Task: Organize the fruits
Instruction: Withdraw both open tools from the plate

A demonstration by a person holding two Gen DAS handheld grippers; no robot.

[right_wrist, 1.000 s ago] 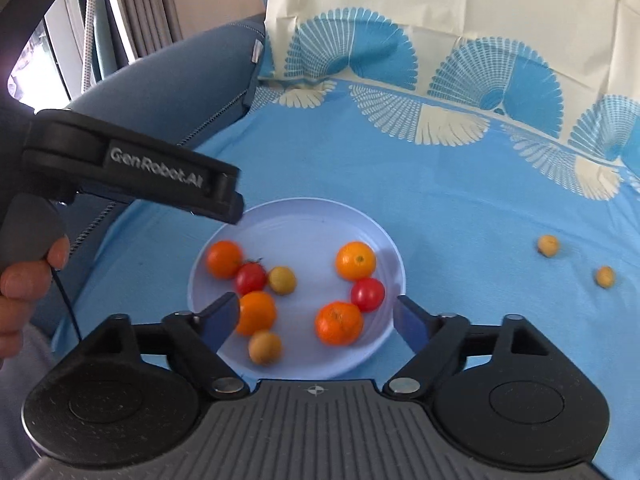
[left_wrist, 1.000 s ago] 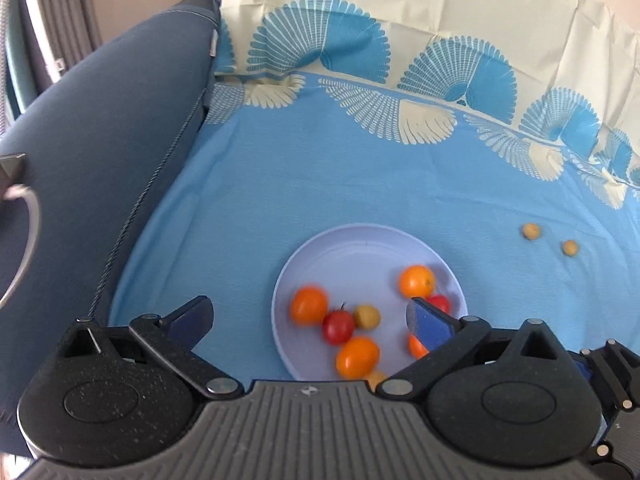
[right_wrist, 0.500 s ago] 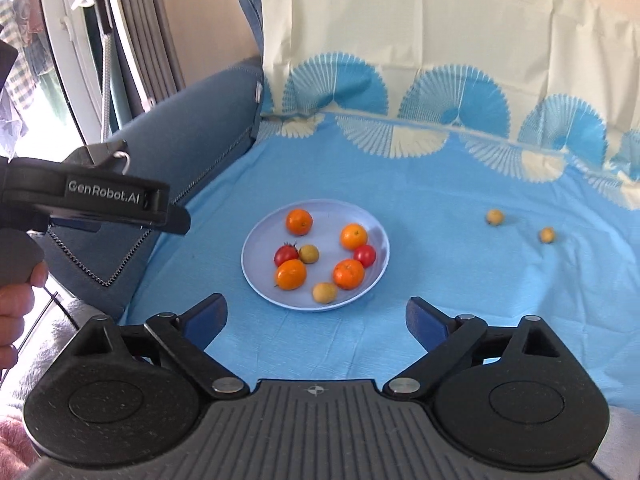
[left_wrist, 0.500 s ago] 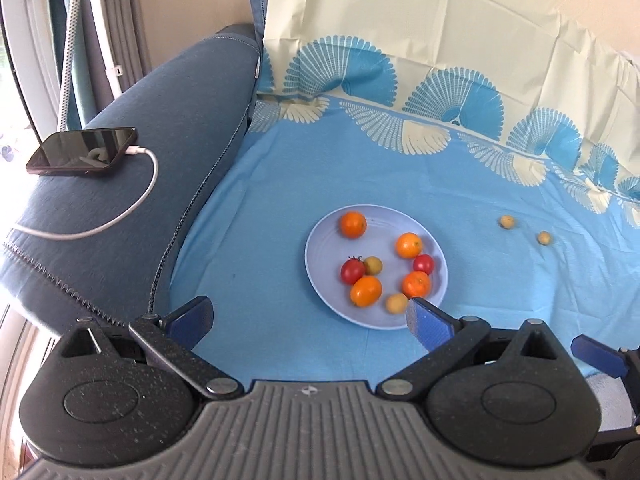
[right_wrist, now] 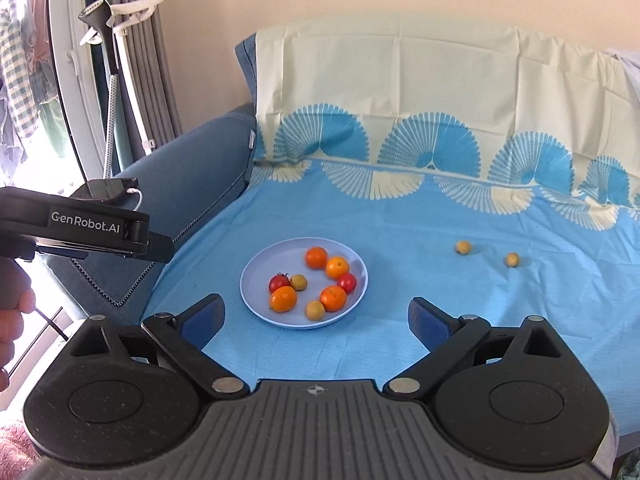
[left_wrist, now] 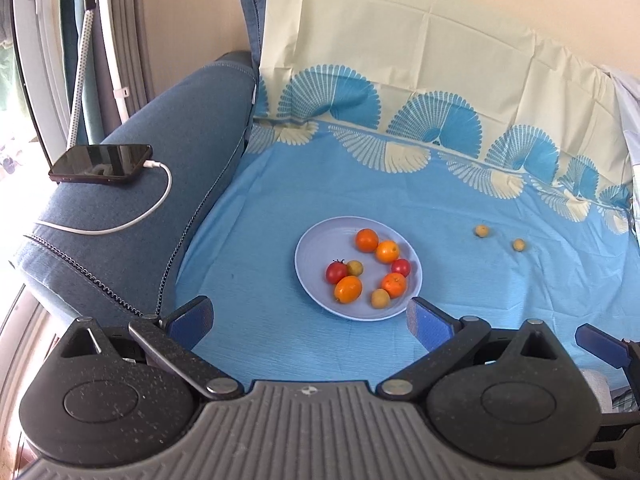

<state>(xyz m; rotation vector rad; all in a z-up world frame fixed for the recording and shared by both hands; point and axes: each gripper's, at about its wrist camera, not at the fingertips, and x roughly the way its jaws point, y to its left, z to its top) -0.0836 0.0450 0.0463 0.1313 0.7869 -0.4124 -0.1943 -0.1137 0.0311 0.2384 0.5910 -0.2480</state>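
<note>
A pale blue plate (left_wrist: 316,248) (right_wrist: 260,272) lies on the blue sheet and holds several fruits: oranges (left_wrist: 367,239) (right_wrist: 316,257), red tomatoes (left_wrist: 336,272) (right_wrist: 279,282) and small yellow-brown fruits (left_wrist: 380,298) (right_wrist: 315,310). Two small yellow-brown fruits lie loose on the sheet to the right (left_wrist: 482,231) (left_wrist: 518,245) (right_wrist: 463,247) (right_wrist: 512,259). My left gripper (left_wrist: 310,322) is open and empty, held back from the plate. My right gripper (right_wrist: 316,320) is open and empty, also held back from the plate. The left gripper's body shows at the left of the right wrist view (right_wrist: 86,228).
A blue sofa armrest (left_wrist: 192,128) (right_wrist: 192,164) stands on the left, with a black phone (left_wrist: 102,163) and white cable (left_wrist: 132,220) on it. A cream and blue patterned cover (left_wrist: 420,92) drapes the backrest. A window and curtain (right_wrist: 132,60) are at far left.
Both grippers have pulled back and up from the plate, so the whole sofa seat shows now. The fruits on the plate have shifted a little. Both stay open.
</note>
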